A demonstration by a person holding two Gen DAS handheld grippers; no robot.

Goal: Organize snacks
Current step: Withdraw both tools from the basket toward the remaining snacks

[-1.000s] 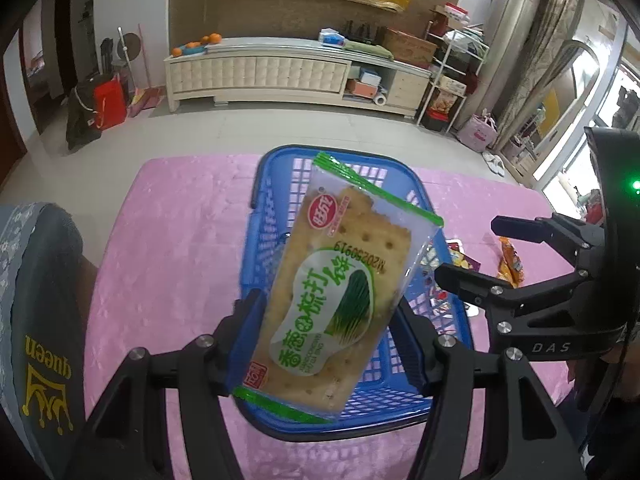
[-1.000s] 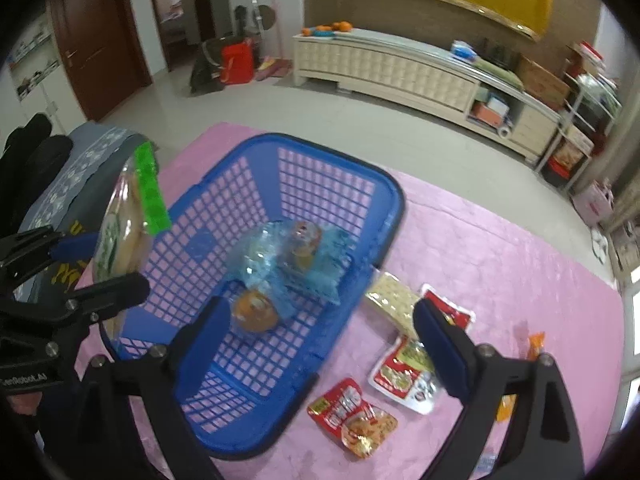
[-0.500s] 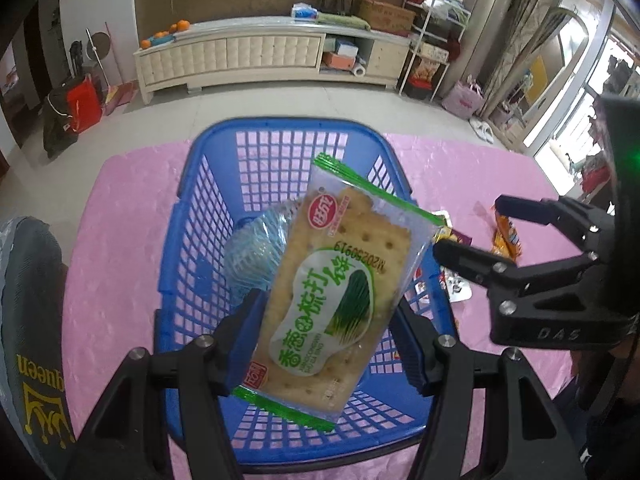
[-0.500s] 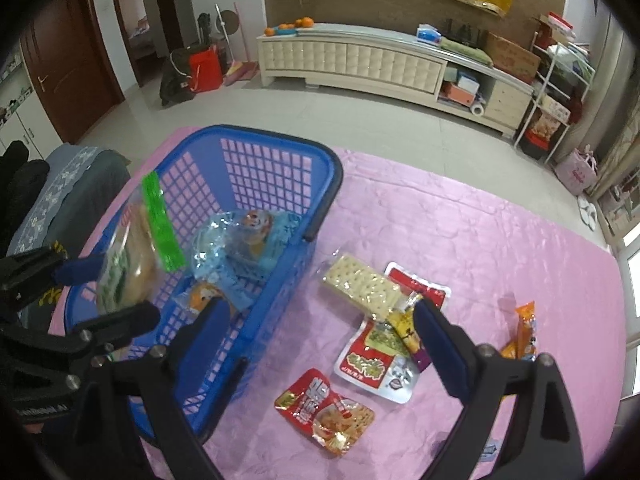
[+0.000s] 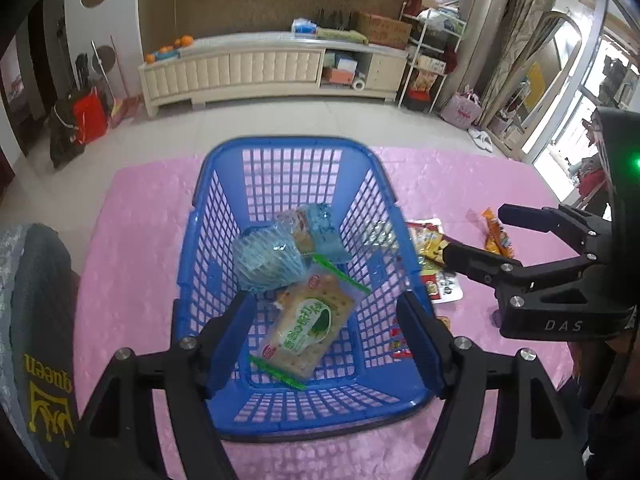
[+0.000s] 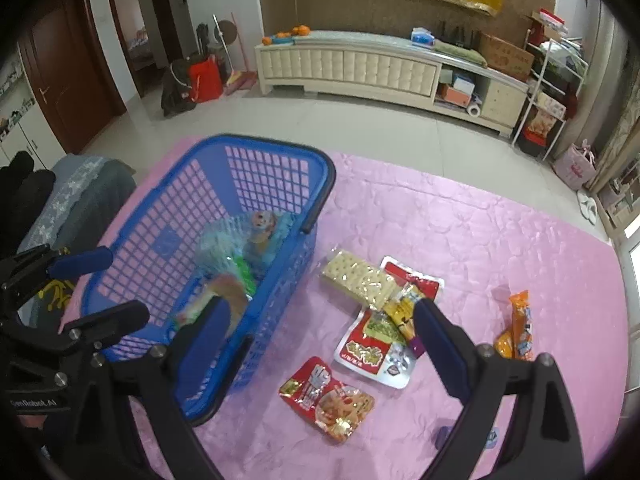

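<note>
Hidden or unclear: in the right wrist view the green cracker packet [image 6: 216, 300] is blurred and partly behind the right gripper's left finger; the basket's near corner is cut off by the same finger. A purple item at the foot of the right finger cannot be identified.

Left gripper [image 5: 326, 340] — poised above the blue basket [image 5: 208, 184], jaws wide and holding nothing, pointing down into it. The green cracker packet [image 5: 308, 328] lies on the basket floor directly between the jaws and below them, not touching them.

Right gripper [image 6: 320, 332] — jaws wide, empty, held above the pink tabletop [image 6: 480, 240], with the basket wall by its left finger and loose snacks between and ahead of the jaws.

Count, in the basket: one green cracker packet; a cluster of clear blue-wrapped pastries [image 5: 280, 248] beyond it — number uncertain, at least two.

Count, on the tabletop: one plain cracker packet [image 6: 360, 278]; two red pouches — one [image 6: 326, 398] nearest the jaws, one [image 6: 372, 348] farther, under a yellow stick [image 6: 402, 312]; a third red packet [image 6: 416, 280] behind the crackers; one orange sausage pack [image 6: 516, 330] right of the right finger.
</note>
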